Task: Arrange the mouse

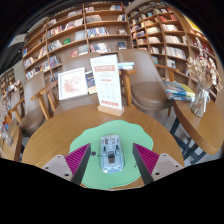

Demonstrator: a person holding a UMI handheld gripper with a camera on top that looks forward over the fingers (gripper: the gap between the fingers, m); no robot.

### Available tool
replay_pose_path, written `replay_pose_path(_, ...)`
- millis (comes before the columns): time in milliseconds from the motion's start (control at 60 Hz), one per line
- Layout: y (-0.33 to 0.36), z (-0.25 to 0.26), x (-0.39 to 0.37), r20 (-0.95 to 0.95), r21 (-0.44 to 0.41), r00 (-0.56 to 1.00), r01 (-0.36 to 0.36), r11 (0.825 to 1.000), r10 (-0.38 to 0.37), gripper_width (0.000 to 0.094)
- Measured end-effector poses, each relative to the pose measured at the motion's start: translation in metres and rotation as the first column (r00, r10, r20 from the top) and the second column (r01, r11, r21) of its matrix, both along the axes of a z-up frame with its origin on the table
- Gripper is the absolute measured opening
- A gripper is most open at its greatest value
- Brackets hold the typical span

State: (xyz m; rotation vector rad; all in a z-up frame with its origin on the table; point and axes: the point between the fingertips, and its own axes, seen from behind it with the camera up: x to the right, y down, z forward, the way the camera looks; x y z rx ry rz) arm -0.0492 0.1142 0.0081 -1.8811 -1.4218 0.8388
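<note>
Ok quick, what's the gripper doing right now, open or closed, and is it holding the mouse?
Gripper: open, holding nothing. The mouse rests on the green mat, standing between the fingers with a gap at each side.

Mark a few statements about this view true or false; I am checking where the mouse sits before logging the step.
1. The mouse lies on the green mat. True.
2. The tongs are clamped on the mouse. False: the mouse rests on the mat between the open fingers, with gaps at either side.
3. A standing sign is beyond the mouse on the round wooden table. True.
4. The mat is red. False: it is green.
5. Bookshelves fill the background. True.
</note>
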Motion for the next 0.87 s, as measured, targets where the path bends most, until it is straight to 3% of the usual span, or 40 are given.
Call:
replay_pose_path(333, -0.049, 0.132, 0.168, -0.145, 0.162, 0.986, -0.053, 0.985, 0.077, 0.0854)
replay_pose_path(450, -0.078, 0.145, 0.233, -0.168, 0.153, 0.979, -0.092, 0.984, 0.118, 0.0850)
replay_pose_path(583, -0.087, 0.153, 0.280, -0.189, 0.198, 0.970, -0.118, 0.973, 0.156, 0.0854)
replay_pose_path(867, -0.093, 0.160, 0.309, -0.227, 0.208, 0.957, -0.132, 0.969, 0.179, 0.0855)
